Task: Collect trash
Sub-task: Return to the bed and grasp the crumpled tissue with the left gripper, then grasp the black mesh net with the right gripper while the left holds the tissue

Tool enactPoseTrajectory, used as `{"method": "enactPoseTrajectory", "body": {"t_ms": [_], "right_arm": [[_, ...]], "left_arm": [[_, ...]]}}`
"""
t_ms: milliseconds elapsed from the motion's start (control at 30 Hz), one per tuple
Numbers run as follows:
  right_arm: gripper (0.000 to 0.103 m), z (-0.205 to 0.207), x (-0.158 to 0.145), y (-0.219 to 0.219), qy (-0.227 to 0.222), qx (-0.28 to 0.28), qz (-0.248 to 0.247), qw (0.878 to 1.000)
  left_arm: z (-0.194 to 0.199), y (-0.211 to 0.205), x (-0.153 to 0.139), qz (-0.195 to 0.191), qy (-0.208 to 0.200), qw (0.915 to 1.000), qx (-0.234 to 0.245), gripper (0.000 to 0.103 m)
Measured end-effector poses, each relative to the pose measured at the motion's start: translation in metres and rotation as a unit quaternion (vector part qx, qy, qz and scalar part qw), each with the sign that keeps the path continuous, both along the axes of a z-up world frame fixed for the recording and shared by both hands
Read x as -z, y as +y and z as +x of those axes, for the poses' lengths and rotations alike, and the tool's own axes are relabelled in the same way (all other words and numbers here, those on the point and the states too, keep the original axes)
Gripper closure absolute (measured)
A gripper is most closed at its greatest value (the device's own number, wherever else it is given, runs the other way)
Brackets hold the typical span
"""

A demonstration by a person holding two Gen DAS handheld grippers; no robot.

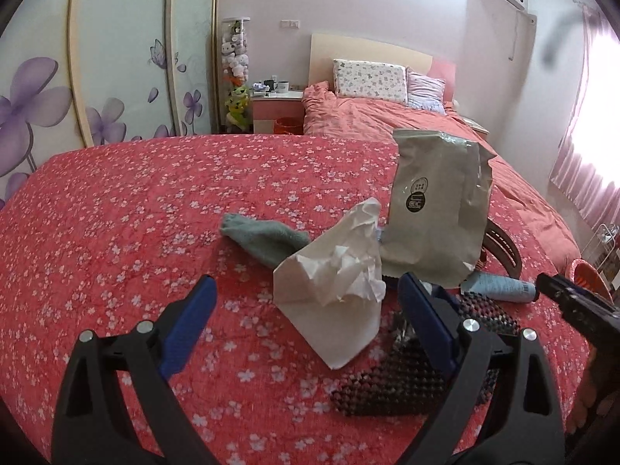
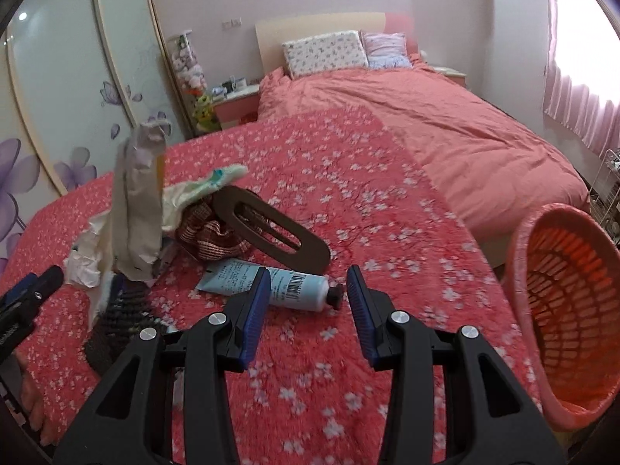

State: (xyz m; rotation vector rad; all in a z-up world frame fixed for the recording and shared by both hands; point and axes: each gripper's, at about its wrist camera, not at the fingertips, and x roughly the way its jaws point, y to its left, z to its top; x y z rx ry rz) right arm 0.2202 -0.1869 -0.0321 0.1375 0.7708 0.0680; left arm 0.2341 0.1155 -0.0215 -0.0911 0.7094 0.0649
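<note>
Both jaws apart, gripping nothing, orange basket (image 2: 558,310) on its side, interior bare

The left gripper (image 1: 306,321) points forward and tilts down. Its two blue fingers (image 1: 190,325) stand wide apart, and nothing is pinched between them. Its black arms spread out like a big V at the bottom of the left wrist view.

The right gripper (image 2: 308,302) tilts down too. Its blue fingers (image 2: 254,317) are partly open, closer together than the left ones. They hold nothing.

The two grippers are side by side. Each one peeks into the edge of the other's view. A bit of the person's hand (image 2: 33,399) shows at the lower left of the right wrist view.
</note>
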Motion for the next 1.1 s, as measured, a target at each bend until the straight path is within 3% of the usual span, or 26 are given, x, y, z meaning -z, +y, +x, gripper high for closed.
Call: {"method": "enactPoseTrajectory", "body": {"t_ms": [267,367,433,500,733,767,1100], "right_arm": [[0.061,0.007,0.008,0.006,0.013,0.003,-0.003,1.000],[0.061,0.006,0.007,0.007,0.013,0.001,-0.007,1.000],[0.061,0.006,0.007,0.007,0.014,0.000,-0.007,1.000],[0.061,0.003,0.006,0.008,0.015,-0.001,-0.005,1.000],[0.061,-0.010,-0.001,0.010,0.008,-0.009,-0.005,1.000],[0.061,-0.014,-0.003,0.010,0.006,-0.009,-0.005,1.000],[0.061,-0.034,-0.017,0.025,-0.008,-0.028,0.005,1.000]], "left_arm": [[0.024,-0.008,0.009,0.000,0.004,0.9998,0.021,0.011],[0.034,-0.011,0.019,-0.005,0.027,0.9993,0.027,0.020],[0.041,-0.012,0.027,-0.014,0.045,0.9985,0.027,0.032],[0.044,-0.011,0.031,-0.016,0.050,0.9984,0.023,0.035],[0.033,-0.005,0.022,-0.022,0.023,0.9993,0.021,0.050],[0.030,-0.004,0.020,-0.024,0.019,0.9993,0.021,0.060],[0.001,0.027,-0.001,-0.036,-0.007,0.9993,-0.003,0.062]]}}
